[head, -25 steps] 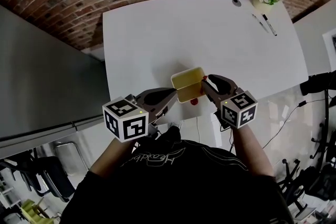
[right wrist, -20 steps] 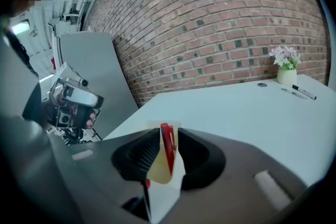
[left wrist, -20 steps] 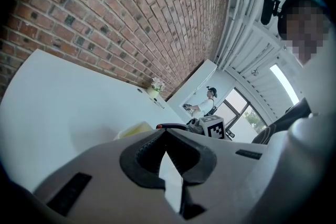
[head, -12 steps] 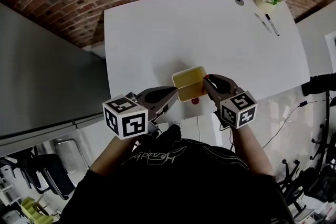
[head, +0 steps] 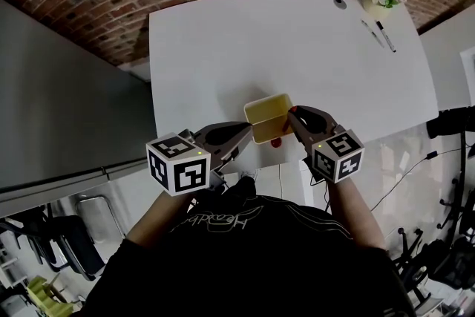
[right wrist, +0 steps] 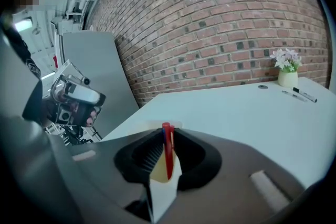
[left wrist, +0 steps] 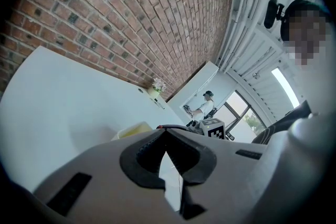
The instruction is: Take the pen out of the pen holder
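1. while both hands stay where they were, the jaws of the right gripper (head: 291,112) are closing. a second ago they stood wide apart, and now they are pinched in on the pen (right wrist: 167,152), which stands between them with both sides looking like they touch it.
2. this means the grab is almost done. i think the next job is to lift the pen straight up, and the squeeze should be firm first or the pen may slip.
3. the left gripper (head: 247,131) has its jaws pressed together with nothing in them. it sits just beside the left side of the pen holder (head: 269,131).
4. the pen is red, thin and smooth. it stands up straight, with its top poking up between the right jaws and its lower part down in the holder.
5. the pen holder is a small yellow box with an open top. it stands at the near edge of the white table (head: 297,41), between the two grippers.
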Available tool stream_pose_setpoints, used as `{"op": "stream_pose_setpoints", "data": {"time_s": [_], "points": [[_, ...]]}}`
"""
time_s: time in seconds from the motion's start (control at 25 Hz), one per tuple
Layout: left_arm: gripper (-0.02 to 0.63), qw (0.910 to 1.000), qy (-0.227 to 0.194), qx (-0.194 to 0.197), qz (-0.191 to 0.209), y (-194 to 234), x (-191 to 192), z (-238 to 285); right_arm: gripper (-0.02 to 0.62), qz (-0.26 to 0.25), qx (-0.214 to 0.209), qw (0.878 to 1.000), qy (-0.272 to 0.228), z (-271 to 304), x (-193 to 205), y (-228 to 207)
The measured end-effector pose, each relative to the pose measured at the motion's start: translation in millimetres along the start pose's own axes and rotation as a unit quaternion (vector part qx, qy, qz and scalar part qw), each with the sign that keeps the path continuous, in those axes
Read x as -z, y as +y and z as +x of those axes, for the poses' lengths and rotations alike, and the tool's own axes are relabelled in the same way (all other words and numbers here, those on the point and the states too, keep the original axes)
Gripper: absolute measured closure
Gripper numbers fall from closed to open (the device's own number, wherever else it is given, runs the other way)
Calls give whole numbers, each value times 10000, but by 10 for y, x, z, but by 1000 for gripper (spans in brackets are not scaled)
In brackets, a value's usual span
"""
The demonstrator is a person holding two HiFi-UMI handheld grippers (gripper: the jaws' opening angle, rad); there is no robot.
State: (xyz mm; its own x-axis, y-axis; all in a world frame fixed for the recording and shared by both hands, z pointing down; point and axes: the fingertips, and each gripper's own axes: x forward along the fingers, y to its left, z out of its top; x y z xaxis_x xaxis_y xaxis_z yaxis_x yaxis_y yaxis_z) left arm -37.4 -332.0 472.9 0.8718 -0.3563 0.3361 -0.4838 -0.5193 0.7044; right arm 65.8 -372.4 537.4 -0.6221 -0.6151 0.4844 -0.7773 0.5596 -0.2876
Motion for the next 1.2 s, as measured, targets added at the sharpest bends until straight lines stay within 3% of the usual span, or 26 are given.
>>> {"op": "stream_pose_setpoints", "data": {"time_s": [0.52, 1.2], "points": [[601, 9999, -136, -46, 18, -5, -95, -45, 528, 97, -103, 9997, -195, -73, -137, 33], [601, 9986, -441, -257, 128, -290, -43, -222, 529, 358, -317, 9940, -979, -415, -538, 190]]}}
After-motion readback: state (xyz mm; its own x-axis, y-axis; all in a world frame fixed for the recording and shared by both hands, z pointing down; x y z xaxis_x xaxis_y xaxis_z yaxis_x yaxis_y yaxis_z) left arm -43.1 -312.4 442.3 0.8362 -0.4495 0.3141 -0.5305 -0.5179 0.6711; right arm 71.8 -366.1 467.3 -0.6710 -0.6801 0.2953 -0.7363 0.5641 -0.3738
